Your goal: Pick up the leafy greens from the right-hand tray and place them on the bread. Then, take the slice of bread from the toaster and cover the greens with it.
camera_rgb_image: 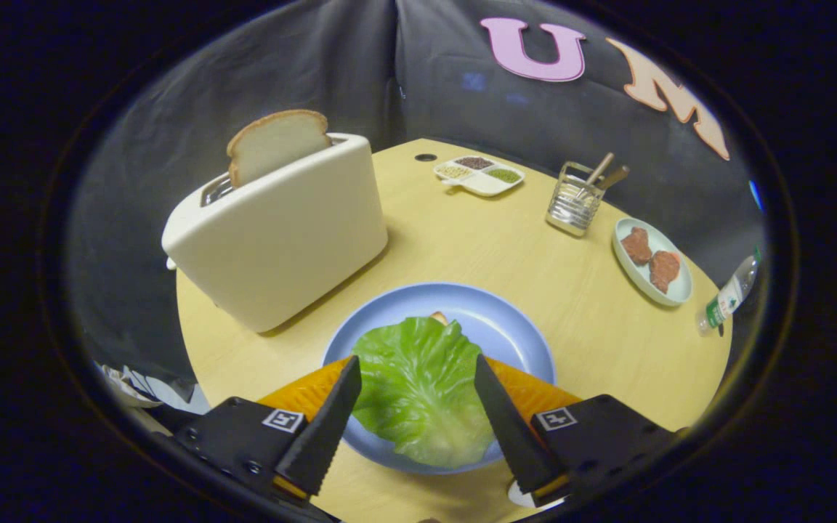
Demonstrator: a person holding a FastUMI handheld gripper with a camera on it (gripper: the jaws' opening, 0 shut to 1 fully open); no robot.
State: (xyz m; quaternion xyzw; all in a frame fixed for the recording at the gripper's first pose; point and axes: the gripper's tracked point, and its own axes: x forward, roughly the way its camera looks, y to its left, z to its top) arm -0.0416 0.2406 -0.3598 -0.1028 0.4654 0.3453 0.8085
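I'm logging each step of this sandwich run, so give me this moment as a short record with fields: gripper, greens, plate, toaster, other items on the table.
gripper: gripper open, fingers either side of the lettuce leaf, not pressing on it
greens: lettuce leaf lies on the blue plate, covering the bread; a bit of crust peeks out at its far edge
plate: blue plate on the wooden table
toaster: white toaster beyond the plate, bread slice standing up in its slot
other items: divided dish, utensil holder, plate with meat, bottle
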